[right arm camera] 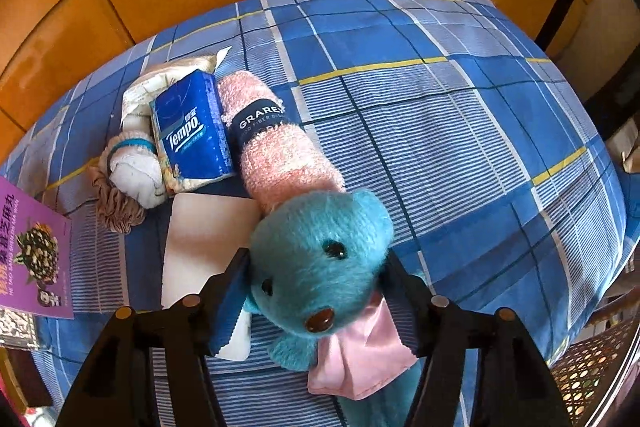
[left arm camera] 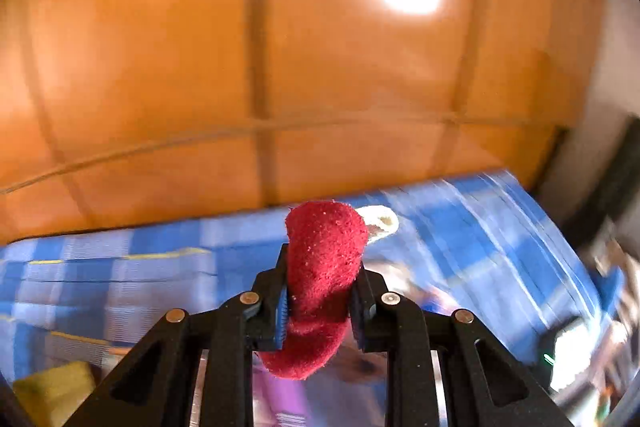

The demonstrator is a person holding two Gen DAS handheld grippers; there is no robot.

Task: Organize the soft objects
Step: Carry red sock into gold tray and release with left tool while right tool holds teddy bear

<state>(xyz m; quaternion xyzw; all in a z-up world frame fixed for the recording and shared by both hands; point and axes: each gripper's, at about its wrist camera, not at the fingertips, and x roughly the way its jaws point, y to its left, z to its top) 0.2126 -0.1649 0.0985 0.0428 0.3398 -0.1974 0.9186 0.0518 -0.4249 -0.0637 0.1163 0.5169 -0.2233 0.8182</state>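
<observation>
Evidently sorting: the left claw (left arm camera: 320,301) is clamped on a dark red fuzzy cloth (left arm camera: 324,267), lifted clear of the blue checked bed (right arm camera: 440,131). The right claw (right arm camera: 316,287) grips a teal plush bear (right arm camera: 320,267), the gathered soft pile just beyond its fingertips.

A: What does the left gripper (left arm camera: 320,301) have?

B: A red fuzzy cloth (left arm camera: 324,279), perhaps a sock, clamped between its black fingers (left arm camera: 272,303), one end standing up, the other drooping below.

A: And behind it?

B: A blue plaid bedsheet (left arm camera: 120,279), blurred, against an orange wooden headboard (left arm camera: 280,67). A cream object (left arm camera: 380,223) peeks out just beyond the cloth.
</observation>
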